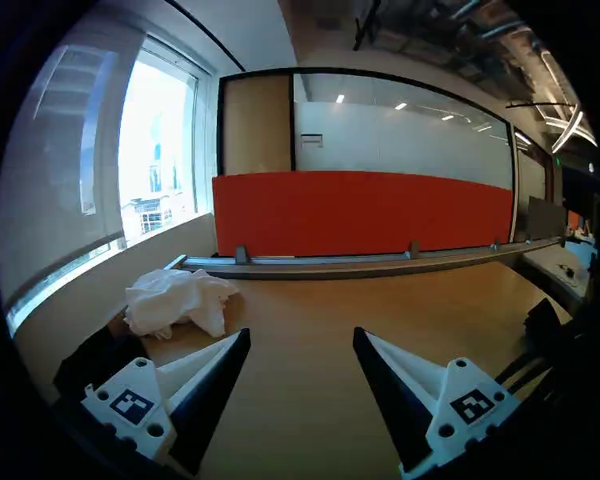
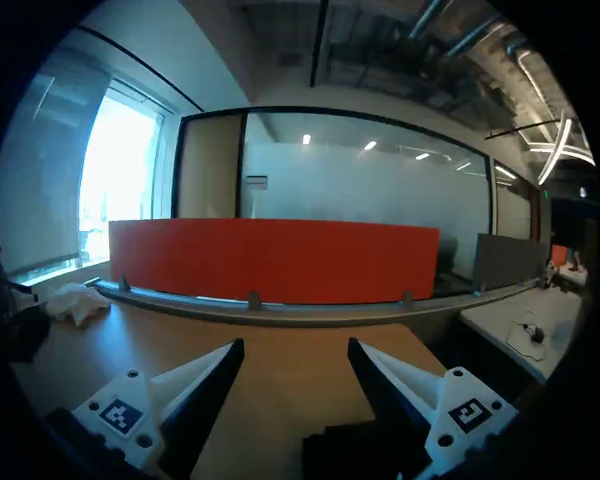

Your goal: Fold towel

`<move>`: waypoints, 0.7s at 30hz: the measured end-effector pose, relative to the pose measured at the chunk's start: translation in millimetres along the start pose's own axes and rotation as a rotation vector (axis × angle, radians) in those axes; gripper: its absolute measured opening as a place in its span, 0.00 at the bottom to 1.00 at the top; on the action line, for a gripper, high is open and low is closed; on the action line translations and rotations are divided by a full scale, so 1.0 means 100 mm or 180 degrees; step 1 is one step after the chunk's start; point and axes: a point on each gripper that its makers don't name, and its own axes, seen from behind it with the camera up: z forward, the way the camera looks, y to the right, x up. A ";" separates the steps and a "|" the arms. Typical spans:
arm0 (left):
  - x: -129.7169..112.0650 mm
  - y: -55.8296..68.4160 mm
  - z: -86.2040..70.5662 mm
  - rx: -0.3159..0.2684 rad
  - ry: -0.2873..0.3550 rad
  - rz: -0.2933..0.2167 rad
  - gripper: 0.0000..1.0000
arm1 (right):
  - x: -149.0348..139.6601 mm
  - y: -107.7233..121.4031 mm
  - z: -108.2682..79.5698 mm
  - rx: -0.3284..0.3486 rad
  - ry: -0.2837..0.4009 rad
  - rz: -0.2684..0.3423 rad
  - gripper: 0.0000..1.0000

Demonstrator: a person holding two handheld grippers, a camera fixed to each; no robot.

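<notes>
A white towel (image 1: 178, 300) lies crumpled in a heap on the wooden desk (image 1: 340, 320), at the far left near the window wall. My left gripper (image 1: 300, 340) hovers open over the desk, the towel just beyond and left of its left finger (image 1: 208, 372). In the right gripper view the same towel (image 2: 74, 302) is small and far off at the left edge of the desk (image 2: 300, 360). My right gripper (image 2: 294, 348) is open too, with nothing between its fingers.
An orange divider panel (image 1: 356, 212) on a metal rail (image 1: 364, 262) closes off the desk's far edge. Dark objects (image 1: 544, 320) sit at the right of the desk, and a black stack (image 2: 356, 452) lies under my right gripper. A neighbouring white desk (image 2: 532, 320) stands to the right.
</notes>
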 end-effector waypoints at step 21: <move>0.21 -0.16 0.03 -0.0052 0.0253 -0.0079 0.95 | 0.11 -0.73 0.16 0.0165 0.0067 -0.0010 1.00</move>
